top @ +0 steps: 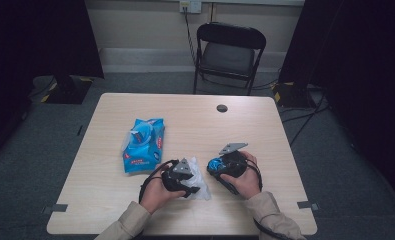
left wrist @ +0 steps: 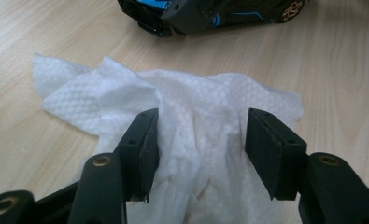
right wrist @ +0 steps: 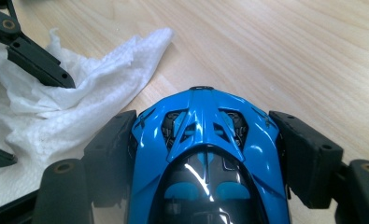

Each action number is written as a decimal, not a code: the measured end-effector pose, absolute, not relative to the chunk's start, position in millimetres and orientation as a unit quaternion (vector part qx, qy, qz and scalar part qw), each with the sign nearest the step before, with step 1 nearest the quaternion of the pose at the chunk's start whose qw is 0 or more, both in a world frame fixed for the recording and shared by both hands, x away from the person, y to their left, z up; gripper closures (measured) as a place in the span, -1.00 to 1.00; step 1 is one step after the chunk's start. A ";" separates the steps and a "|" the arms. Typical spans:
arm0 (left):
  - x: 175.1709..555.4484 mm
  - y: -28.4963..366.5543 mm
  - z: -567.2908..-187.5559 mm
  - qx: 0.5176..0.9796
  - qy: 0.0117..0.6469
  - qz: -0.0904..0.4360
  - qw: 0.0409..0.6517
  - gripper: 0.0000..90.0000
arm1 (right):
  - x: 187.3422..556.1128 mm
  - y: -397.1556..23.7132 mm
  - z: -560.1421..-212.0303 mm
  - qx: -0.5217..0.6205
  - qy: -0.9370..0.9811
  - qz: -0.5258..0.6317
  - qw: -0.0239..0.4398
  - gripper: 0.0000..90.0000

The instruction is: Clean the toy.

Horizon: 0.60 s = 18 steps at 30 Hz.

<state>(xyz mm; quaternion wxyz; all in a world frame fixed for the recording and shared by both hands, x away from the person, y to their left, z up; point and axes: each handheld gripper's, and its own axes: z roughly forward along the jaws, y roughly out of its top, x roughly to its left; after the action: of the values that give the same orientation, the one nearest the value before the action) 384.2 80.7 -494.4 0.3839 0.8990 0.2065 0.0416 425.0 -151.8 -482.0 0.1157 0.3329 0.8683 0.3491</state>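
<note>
A white wipe (left wrist: 196, 93) lies crumpled on the wooden table (top: 245, 130) near its front edge. My left gripper (left wrist: 198, 126) stands open astride it, and a loose bunched fold of the wipe (top: 201, 176) fills the gap between the black pads. In the high view the left gripper (top: 194, 184) lies low over the wipe. Just to its right, my right gripper (right wrist: 202, 116) is shut on a blue and black toy car (right wrist: 201, 154), one pad on each flank, nose pointing away. The car (top: 214, 164) sits close beside the wipe (right wrist: 102, 70).
A blue pack of wet wipes (top: 144, 144) with its lid flap open lies left of the hands. A round cable hole (top: 222, 108) sits near the table's far edge. A black folding chair (top: 229, 52) stands beyond the table. Dark curtains flank the room.
</note>
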 end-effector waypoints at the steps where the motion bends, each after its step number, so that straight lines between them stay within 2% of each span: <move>1: 383.9 80.8 -494.4 0.900 0.204 0.046 0.383 0.05 | 425.1 -151.2 -481.9 0.335 0.868 0.348 0.116 -0.41; 4: 383.7 81.2 -494.2 0.901 0.200 0.052 0.380 0.09 | 426.1 -150.9 -482.0 0.336 0.869 0.345 0.114 -0.41; 9: 383.1 84.0 -494.3 0.902 0.197 0.063 0.379 0.34 | 427.0 -149.4 -482.3 0.340 0.869 0.341 0.116 -0.41; 10: 382.2 85.3 -493.6 0.903 0.198 0.067 0.375 0.48 | 426.7 -148.1 -482.6 0.335 0.872 0.336 0.117 -0.42; 12: 382.2 86.1 -493.0 0.904 0.200 0.065 0.373 0.62 | 426.6 -147.7 -482.5 0.336 0.872 0.335 0.118 -0.42; 18: 381.7 88.5 -491.8 0.901 0.220 0.057 0.370 0.80 | 427.6 -147.3 -482.7 0.337 0.873 0.332 0.116 -0.42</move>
<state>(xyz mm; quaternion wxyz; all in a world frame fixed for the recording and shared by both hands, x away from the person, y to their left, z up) 381.7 88.5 -491.8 0.3702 0.9007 0.2202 0.0566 427.6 -147.3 -482.7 0.1162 0.3367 0.8734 0.3322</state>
